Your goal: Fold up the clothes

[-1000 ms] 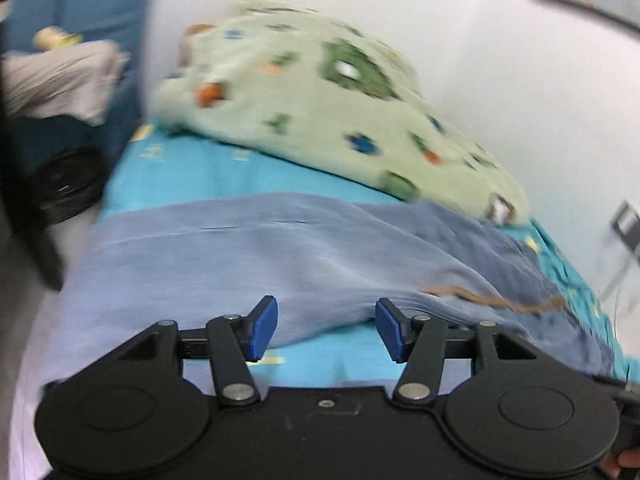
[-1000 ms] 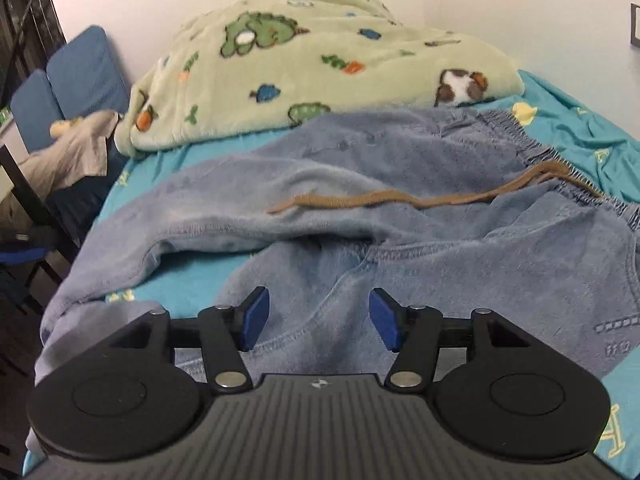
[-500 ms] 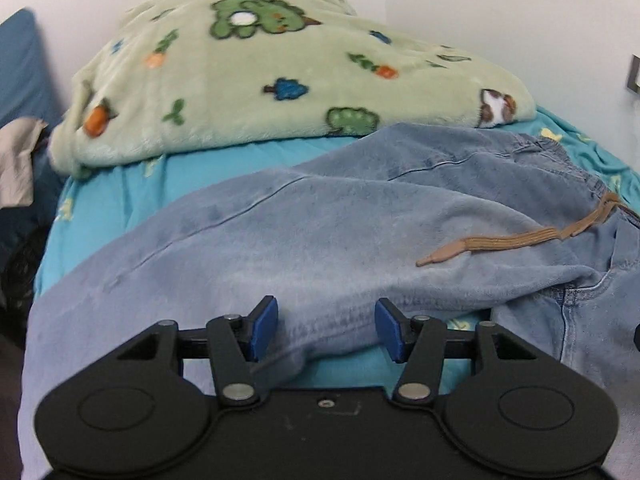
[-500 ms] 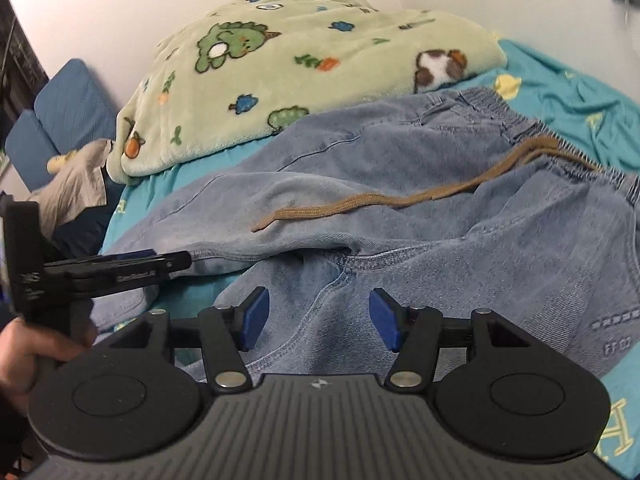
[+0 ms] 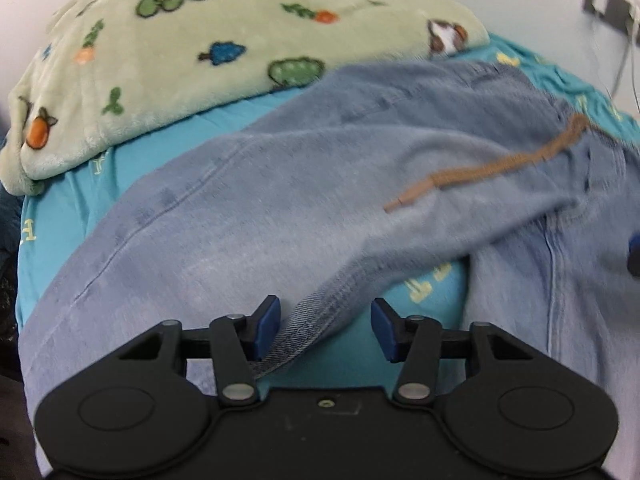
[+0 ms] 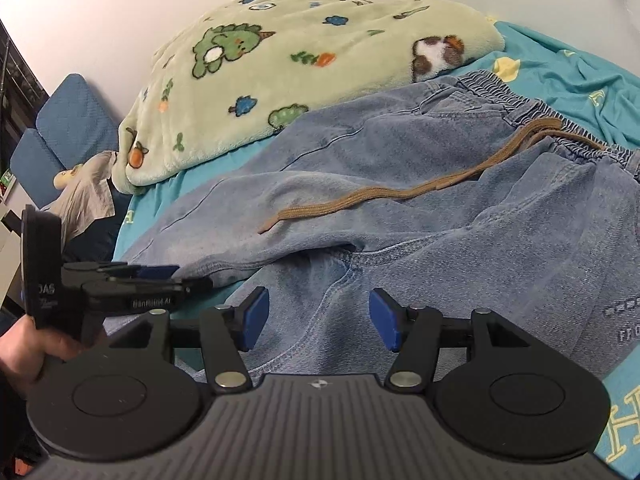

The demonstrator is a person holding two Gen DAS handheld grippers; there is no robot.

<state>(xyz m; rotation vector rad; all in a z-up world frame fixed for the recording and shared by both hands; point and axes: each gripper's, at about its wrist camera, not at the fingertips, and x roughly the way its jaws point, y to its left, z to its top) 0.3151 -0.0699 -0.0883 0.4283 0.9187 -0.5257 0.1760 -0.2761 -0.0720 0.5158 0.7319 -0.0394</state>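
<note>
Left wrist view: left hand-held gripper [image 5: 324, 330] low over the bed, jaws closing with the hemmed edge of a leg of the jeans [image 5: 304, 200] between them, hem against the left pad, right pad clear of the cloth. Jeans spread across the turquoise bed sheet [image 5: 76, 184], tan drawstring [image 5: 492, 168] lying over the upper leg. Green patterned blanket [image 5: 192, 52] bunched behind, by the white wall

Right wrist view: right hand-held gripper [image 6: 318, 322] partly open above the lower leg of the jeans [image 6: 460, 216], nothing between the pads. Left hand-held gripper [image 6: 160, 280] seen side-on at far left, gripped by a hand [image 6: 24, 348], tips at the leg's edge. Elastic waistband toward the right, drawstring [image 6: 400, 192] trailing leftward. Blanket [image 6: 304, 60] beyond, blue cushions [image 6: 68, 120] at the left
</note>
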